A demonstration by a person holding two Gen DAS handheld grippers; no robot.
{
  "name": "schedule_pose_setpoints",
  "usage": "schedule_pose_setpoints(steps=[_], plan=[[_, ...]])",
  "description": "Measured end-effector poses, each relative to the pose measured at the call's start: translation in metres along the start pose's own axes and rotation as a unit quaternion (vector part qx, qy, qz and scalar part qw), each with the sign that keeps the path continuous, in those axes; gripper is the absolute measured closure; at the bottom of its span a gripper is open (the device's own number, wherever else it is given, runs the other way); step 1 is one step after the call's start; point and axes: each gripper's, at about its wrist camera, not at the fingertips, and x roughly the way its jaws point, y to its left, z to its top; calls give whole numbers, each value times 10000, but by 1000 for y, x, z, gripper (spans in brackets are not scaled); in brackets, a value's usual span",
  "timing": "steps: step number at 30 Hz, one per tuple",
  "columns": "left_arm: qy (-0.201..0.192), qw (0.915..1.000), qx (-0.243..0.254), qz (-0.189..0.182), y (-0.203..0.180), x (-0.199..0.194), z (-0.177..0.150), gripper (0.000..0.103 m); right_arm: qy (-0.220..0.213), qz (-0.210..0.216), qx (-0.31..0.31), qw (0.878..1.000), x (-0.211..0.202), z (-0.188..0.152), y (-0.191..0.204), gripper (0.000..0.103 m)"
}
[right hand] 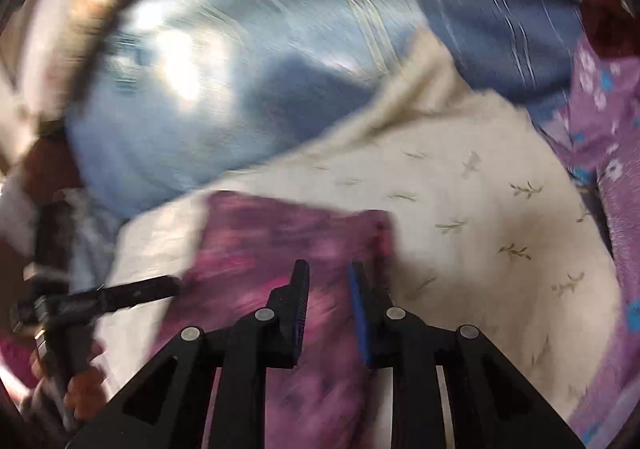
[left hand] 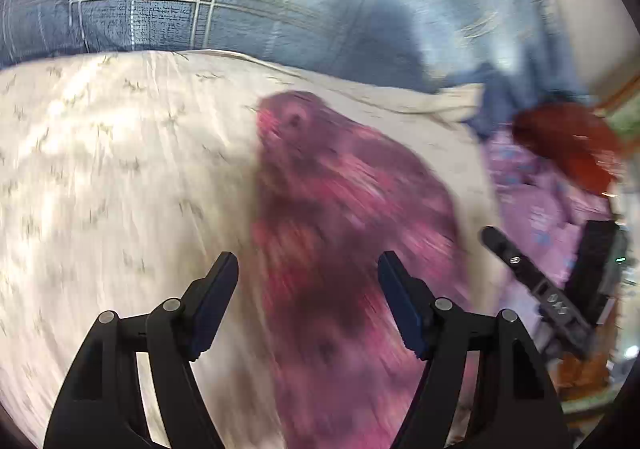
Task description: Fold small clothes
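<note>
A small magenta garment lies spread on a cream sheet with a leaf print, blurred in both views. Above it, the left hand-held gripper stands with its jaws wide and nothing between them. The right hand-held gripper hangs over the garment's right part with a narrow gap between its jaws and no cloth caught in it. Beyond the sheet lies a blue checked blanket. To the right is a purple cloth with flowers, and a red cloth lies past it.
</note>
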Motion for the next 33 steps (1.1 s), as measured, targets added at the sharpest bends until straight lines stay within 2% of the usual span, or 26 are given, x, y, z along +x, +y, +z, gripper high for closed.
schedule_pose_setpoints(steps=[2, 4, 5, 7, 8, 9, 10, 12, 14, 15, 16, 18, 20, 21, 22, 24, 26, 27, 28, 30, 32, 33], plan=[[3, 9998, 155, -112, -5, -12, -27, 31, -3, 222, -63, 9997, -13, -18, 10, 74], [175, 9990, 333, -224, -8, -10, -56, 31, 126, 415, -3, 9991, -15, -46, 9, 74], [324, 9983, 466, -106, -9, -1, -77, 31, 200, 386, -9, 9991, -14, -55, 9, 74], [458, 9960, 701, 300, -8, 16, -100, 28, 572, -141, -280, 9979, 7, -85, 11, 76], [426, 9943, 849, 488, -8, 23, -110, 26, 422, -154, -381, 9983, 6, -89, 14, 77], [271, 9940, 923, 515, -10, 19, -113, 26, 400, -261, -435, 9979, 0, -88, 20, 77], [294, 9945, 861, 528, -12, 11, -110, 27, 460, -327, -383, 9977, -6, -83, 25, 75], [256, 9957, 801, 397, -15, -8, -108, 29, 280, -119, -298, 9991, -33, -82, 32, 73], [-11, 9954, 893, 362, -17, -34, -112, 29, 42, 70, -338, 9994, -60, -84, 38, 62], [-87, 9952, 908, 342, -19, -42, -117, 29, -19, 89, -357, 9993, -67, -85, 41, 52], [-104, 9953, 915, 291, -19, -47, -124, 29, -58, 116, -363, 9993, -74, -90, 42, 50], [47, 9948, 969, 308, -18, -37, -130, 29, -4, 110, -371, 9993, -74, -102, 38, 50], [304, 9923, 1032, 607, -11, -17, -135, 28, 319, -107, -292, 9990, -61, -121, 24, 53], [405, 9923, 956, 671, -8, -5, -137, 26, 553, -271, -213, 9979, -52, -133, 14, 58], [481, 9939, 806, 586, -2, 0, -138, 25, 772, -461, -122, 9959, -39, -141, 4, 62], [501, 9970, 514, 306, 7, -3, -131, 23, 556, -341, 48, 9979, -45, -144, -3, 66], [563, 9975, 414, 110, 9, -9, -127, 23, 444, -79, 352, 9984, -59, -137, -7, 61], [565, 9978, 355, 35, 11, -12, -126, 23, 294, 66, 413, 9987, -66, -134, -8, 52], [573, 9980, 244, -98, 13, -15, -126, 23, 176, 25, 447, 9988, -72, -131, -9, 33], [598, 9967, 29, -547, 17, -21, -128, 24, 93, -281, 458, 9985, -74, -127, -12, 25], [643, 9958, -45, -650, 16, -18, -126, 24, 300, -168, 458, 9984, -62, -129, -12, 26], [697, 9958, -32, -586, 14, -15, -128, 24, 422, -142, 399, 9982, -55, -130, -11, 46]])
